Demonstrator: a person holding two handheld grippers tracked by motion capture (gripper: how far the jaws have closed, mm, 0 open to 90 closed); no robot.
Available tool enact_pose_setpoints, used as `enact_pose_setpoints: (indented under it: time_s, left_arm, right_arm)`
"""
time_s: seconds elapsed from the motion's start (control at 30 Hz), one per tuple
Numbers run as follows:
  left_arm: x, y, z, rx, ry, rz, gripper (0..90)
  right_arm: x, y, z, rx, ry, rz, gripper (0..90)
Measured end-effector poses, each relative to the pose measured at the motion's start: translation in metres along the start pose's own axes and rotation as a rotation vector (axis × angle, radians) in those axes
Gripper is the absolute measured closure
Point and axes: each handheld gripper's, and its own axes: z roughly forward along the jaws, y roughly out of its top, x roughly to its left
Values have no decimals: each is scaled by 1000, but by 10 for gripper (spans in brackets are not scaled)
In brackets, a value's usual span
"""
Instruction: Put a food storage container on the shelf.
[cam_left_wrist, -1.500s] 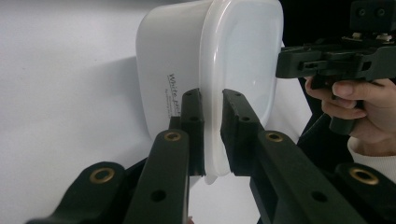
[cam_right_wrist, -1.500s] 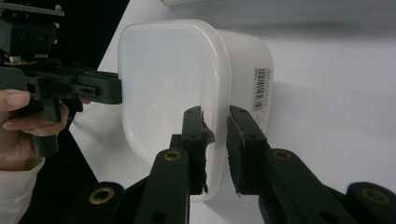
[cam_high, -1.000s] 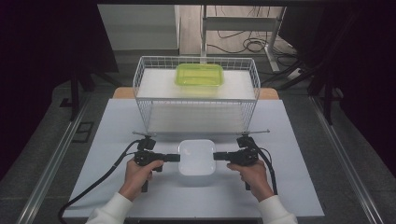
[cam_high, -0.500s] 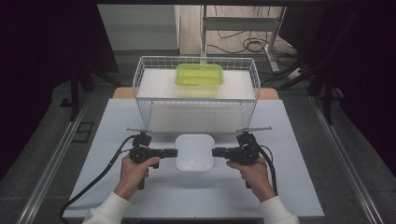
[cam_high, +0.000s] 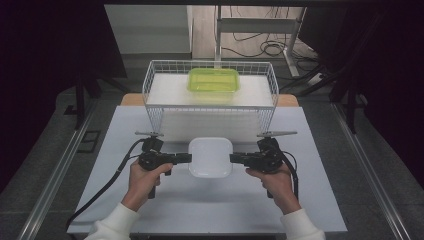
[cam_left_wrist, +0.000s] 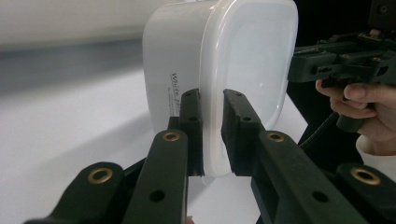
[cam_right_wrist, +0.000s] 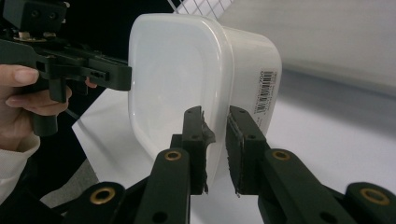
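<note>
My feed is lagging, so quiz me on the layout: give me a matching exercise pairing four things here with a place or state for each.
Things:
1. white container
2. green container
3. wire basket
4. left hand-held gripper

Places or states:
A. inside the basket, at its far side
B. shut on the white container's left rim
C. held between both grippers above the table
D. standing at the table's far edge

Pairs: 1-C, 2-A, 3-D, 4-B

White container (cam_high: 210, 157); green lidded box (cam_high: 213, 80); white wire basket (cam_high: 150, 85).
</note>
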Motion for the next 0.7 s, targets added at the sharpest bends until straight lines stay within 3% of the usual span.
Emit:
enact_pose_setpoints:
  time_s: [0.4,0.7]
  left_arm:
    - [-15,19,-22,-59,-3,53,787]
    - [-26,36,-34,-89,-6,79,786]
  right_arm:
    - [21,26,-16,-56,7,-84,772]
    - [31,43,-26,-89,9,-115,772]
